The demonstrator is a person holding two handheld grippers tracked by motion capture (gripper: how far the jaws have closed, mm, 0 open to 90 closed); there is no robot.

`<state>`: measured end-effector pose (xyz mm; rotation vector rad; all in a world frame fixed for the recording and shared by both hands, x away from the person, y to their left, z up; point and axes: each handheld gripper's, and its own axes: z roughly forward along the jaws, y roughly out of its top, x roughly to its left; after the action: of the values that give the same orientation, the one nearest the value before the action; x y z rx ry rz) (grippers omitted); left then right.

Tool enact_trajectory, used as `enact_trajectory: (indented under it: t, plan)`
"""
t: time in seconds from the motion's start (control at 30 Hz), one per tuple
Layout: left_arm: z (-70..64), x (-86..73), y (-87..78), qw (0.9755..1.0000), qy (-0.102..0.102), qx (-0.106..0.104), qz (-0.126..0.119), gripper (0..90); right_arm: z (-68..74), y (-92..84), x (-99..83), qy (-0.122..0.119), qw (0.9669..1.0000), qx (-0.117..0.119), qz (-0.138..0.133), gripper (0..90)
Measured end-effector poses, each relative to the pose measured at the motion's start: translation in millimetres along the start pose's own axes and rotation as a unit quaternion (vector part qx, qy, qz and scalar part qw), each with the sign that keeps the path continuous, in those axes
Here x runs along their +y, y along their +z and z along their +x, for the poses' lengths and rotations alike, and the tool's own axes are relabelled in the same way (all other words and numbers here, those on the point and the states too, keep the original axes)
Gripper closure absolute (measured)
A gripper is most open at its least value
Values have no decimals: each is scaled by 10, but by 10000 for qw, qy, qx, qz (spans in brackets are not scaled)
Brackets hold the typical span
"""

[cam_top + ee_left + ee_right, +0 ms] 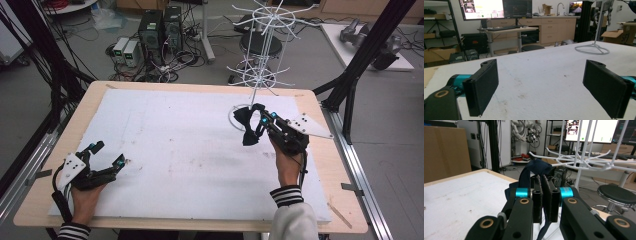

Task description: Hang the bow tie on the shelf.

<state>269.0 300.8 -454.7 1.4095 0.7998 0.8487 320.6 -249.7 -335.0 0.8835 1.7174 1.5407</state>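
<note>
While the left gripper (107, 155) rests on the table (45, 195) with jaws apart and empty, the right gripper (260, 121) clamps a dark bow tie (247, 126) beside the wire rack (262, 50), hanging apparently not yet done.

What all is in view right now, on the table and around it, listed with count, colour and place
bow tie: one, dark navy, clamped in the right tool, lifted off the table by the rack
wire rack: one, white, far right of the table, hooks bare
foam sheet: one, white, covering the table top
table: one, light wood
stool: one, black, floor behind the rack
computer towers: two, black, floor beyond the table
left tool: one, black, near left, jaws wide apart
right tool: one, black, jaws shut
</note>
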Motion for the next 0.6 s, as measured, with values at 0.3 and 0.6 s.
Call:
enact_trajectory:
  t: [0.3,0.6]
  plan:
    - [3,0,-2,10000,10,-1,10,136,45,145,146,-152,9999,-12,-3,860]
    - [5,0,0,10000,-9,-9,1,136,31,267,226,-210,9996,-122,115,860]
